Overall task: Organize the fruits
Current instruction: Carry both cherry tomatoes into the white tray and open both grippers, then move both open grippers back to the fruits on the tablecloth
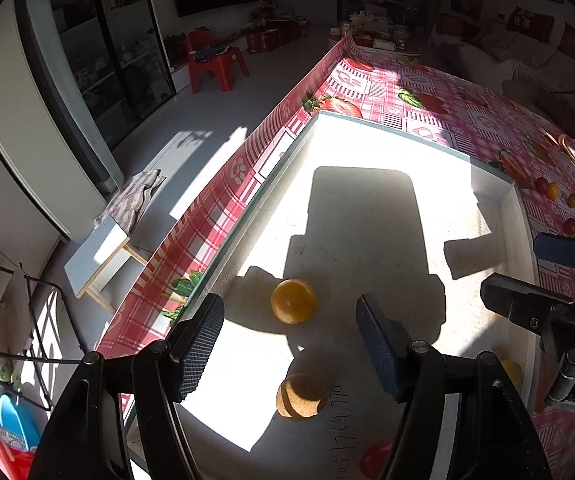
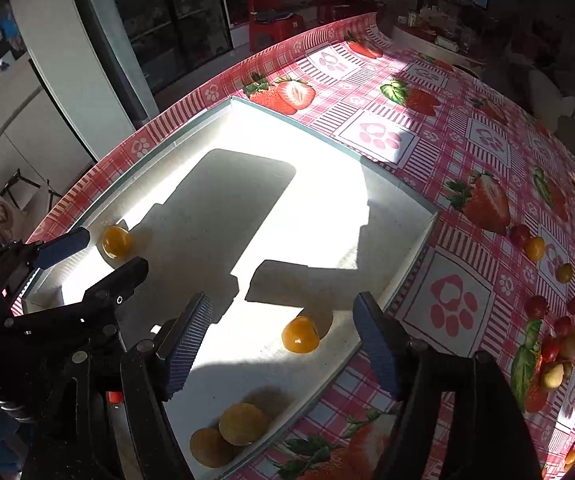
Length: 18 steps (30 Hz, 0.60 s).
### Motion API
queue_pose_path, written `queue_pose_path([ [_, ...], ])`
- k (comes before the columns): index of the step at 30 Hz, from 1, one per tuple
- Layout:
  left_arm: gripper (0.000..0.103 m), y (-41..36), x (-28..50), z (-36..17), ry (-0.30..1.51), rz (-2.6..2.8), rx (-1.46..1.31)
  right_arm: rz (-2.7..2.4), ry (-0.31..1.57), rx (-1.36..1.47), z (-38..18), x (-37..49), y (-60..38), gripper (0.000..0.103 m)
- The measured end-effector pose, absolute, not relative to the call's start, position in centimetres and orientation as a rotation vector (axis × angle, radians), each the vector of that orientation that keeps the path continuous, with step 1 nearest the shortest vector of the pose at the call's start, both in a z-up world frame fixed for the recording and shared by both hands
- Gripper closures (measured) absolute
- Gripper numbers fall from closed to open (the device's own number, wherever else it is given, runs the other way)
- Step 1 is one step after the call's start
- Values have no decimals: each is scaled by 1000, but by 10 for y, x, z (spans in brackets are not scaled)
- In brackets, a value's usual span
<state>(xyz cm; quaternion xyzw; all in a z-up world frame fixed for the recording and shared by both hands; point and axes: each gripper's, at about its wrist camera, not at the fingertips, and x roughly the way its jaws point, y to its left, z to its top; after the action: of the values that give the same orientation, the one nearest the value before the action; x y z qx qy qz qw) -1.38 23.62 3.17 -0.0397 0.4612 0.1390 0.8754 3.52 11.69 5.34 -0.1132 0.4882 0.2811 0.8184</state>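
Left hand-held gripper [image 1: 290, 346] released, jaws wide apart, grasping nothing, hovering over the white tray [image 1: 367, 140]. Between and just beyond its fingertips, one orange fruit [image 1: 293, 301] lying on the tray floor in sunlight, touching neither pad. Nearer the camera, a duller fruit [image 1: 299, 396] in shadow, also on the tray floor, and a red fruit [image 1: 373, 458] partly hidden by the right finger at the bottom edge.

Right hand-held gripper [image 2: 283, 334] likewise released, jaws spread, holding nothing. Between its fingertips, an orange fruit [image 2: 300, 335] resting on the tray [image 2: 415, 256] near the right wall, clear of both pads. Two pale brownish fruits [image 2: 243, 424] touching each other at the tray's near corner. Another orange fruit [image 2: 116, 242] by the far left wall, just beside a fingertip of the other gripper.

Tray sitting on a worktop covered with a pink strawberry-print cloth [image 2: 451, 160]. Small red and yellow fruits [image 2: 535, 280] scattered loose on the cloth to the right of the tray, well apart from it. Hard shadows of both grippers across the tray floor.
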Motion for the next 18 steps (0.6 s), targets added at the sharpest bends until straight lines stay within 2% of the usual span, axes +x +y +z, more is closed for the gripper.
queue_pose_path([
  [9,33,203,-33,51,930,227,-49,548,1038,-97,64,20,60,21],
  [18,33,134,-51,73,893,99,29,394,1064,-20,56,-9,-39,21],
])
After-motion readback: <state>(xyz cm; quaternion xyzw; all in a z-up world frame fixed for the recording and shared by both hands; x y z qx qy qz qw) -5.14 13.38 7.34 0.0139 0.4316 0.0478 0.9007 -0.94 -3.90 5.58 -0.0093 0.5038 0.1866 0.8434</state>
